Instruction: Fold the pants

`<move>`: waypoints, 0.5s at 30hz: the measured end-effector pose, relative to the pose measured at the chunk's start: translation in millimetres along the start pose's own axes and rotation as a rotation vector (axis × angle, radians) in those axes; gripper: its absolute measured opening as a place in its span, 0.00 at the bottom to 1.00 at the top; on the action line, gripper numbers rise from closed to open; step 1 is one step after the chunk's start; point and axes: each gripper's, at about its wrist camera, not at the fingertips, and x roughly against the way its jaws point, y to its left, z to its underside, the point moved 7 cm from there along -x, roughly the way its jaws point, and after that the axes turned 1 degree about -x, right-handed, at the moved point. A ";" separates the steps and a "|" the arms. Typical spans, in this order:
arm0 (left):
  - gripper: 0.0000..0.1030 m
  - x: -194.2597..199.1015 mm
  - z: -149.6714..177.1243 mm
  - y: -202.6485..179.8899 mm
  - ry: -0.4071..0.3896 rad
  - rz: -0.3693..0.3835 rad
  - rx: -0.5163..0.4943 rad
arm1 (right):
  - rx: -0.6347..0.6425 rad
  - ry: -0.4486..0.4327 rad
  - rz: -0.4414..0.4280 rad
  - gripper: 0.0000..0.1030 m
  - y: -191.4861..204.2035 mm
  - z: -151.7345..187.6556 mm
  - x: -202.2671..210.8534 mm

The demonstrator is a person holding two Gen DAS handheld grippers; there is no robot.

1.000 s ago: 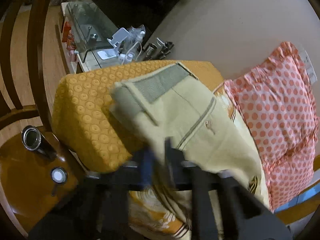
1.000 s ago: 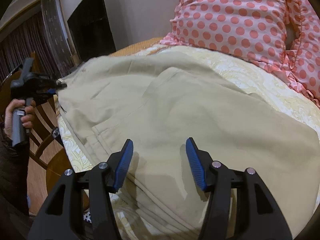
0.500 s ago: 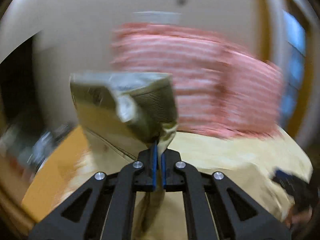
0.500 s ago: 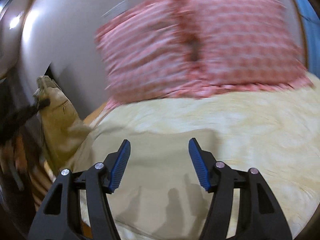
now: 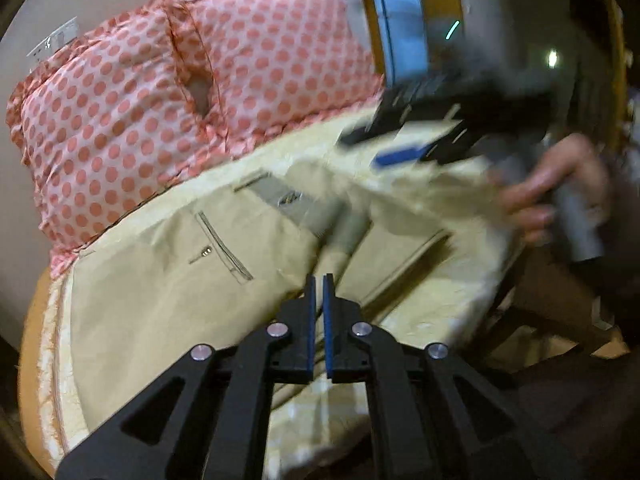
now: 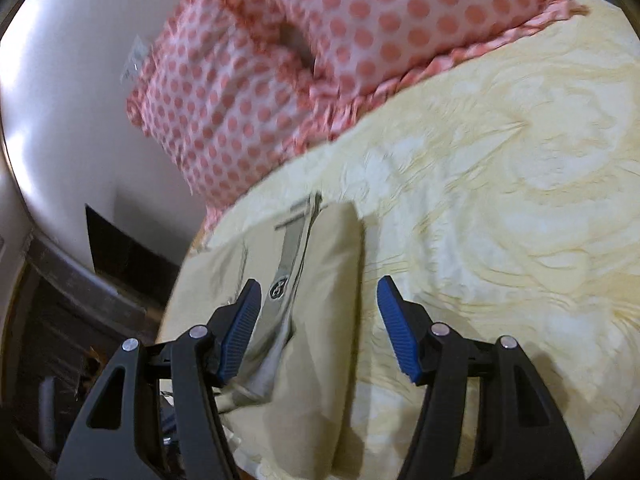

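Lying spread across the near part of the bed [image 6: 500, 168], the pants [image 5: 168, 292] sit on the pale yellow bedspread just below the pink dotted pillow [image 5: 160, 92], with the grey inner waistband [image 5: 304, 204] turned up and a welt pocket with its button showing on the flat panel. In the right wrist view a fold of the same cloth stands up as a soft ridge between the two blue pads.

The left gripper [image 5: 319, 312] is closed, its pads almost meeting; whether a thin edge of fabric is pinched between them cannot be told, since the cloth lies right under the tips. The right gripper [image 6: 316, 320] stands open above the ridge, its pads [image 6: 396, 332] clear of the fabric on both sides; in the left wrist view it appears blurred, carried in a hand [image 5: 560, 196].

The pants look like light woven cotton: limp, easily creased, not slippery, nothing breakable. A single pinch would likely let the rest sag and drag, so two well-separated holds seem wise. The waistband is the stiffest, thickest part and should give the firmest grip, at its two ends; the leg hems would be the other natural hold for bringing the ends together.
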 end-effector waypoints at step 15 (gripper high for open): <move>0.50 45.7 31.7 177.8 0.018 -0.379 0.436 | 0.363 0.160 0.187 0.33 57.4 35.0 -59.2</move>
